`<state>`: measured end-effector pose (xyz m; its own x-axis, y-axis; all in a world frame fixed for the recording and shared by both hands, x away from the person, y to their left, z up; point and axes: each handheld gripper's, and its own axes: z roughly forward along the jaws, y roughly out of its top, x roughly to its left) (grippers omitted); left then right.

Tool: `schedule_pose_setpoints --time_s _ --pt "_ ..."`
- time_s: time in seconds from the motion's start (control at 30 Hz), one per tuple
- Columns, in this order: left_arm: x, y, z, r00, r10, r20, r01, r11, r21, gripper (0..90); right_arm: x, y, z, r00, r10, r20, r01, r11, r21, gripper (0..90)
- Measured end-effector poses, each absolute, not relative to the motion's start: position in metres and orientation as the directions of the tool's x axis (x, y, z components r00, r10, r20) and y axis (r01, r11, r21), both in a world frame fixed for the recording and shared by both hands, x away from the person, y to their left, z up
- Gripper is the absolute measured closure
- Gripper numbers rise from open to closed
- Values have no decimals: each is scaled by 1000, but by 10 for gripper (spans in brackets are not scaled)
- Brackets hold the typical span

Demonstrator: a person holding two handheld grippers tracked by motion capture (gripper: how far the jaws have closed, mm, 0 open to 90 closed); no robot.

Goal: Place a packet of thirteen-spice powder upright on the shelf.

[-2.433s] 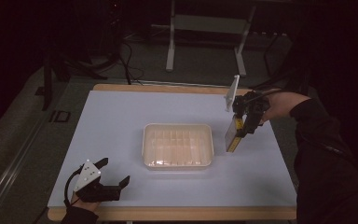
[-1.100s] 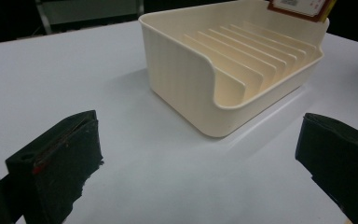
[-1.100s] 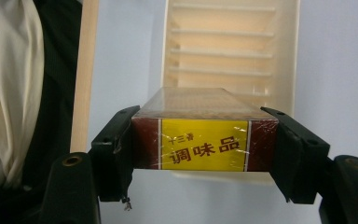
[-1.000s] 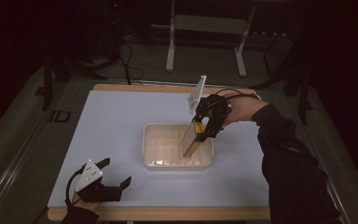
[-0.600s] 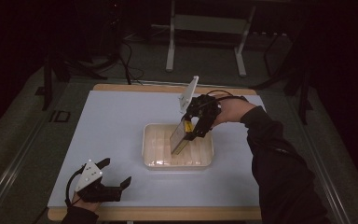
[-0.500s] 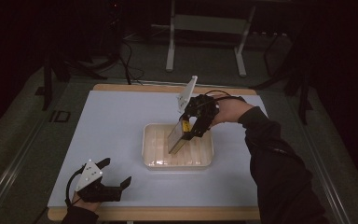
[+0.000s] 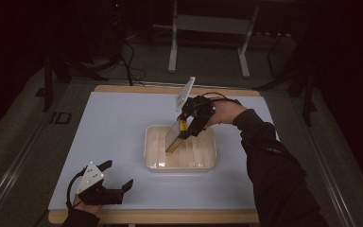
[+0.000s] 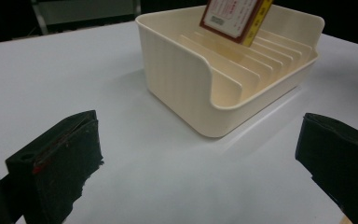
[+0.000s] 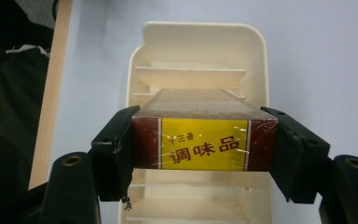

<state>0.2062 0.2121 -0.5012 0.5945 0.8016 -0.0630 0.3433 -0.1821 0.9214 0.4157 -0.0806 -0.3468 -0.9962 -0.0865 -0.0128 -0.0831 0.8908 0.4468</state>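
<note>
While your right gripper hung over the tray, its jaws were clamped on the two narrow sides of the box, which tilted with its lower end down inside the tray and its upper end leaning toward the far edge of the table. Seen from the right gripper view, the box sat squarely between the pads, yellow label facing the camera, with the tray's dividers running crosswise below it and free slots both ahead of and behind it. From the left gripper view, the box's lower corner dipped below the tray's rim, toward the far wall; whether it touched a divider I could not tell. Your left gripper rested near the table's near-left corner, jaws apart with nothing between them, well clear of the tray. You had bare tabletop on every side of the tray: a broad stretch to the left, a narrower strip to the right, and a band between the tray and the near edge. Your right sleeve crossed the table's right side.
</note>
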Motion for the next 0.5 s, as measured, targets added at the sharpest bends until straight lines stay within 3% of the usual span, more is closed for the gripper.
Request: schedule_pose_setpoints --time_s 0.5 --pt "206 212 -501 598 799 -63 341 -182 922 4 420 -69 -372 -997 -77 23 -62 916 397 319"
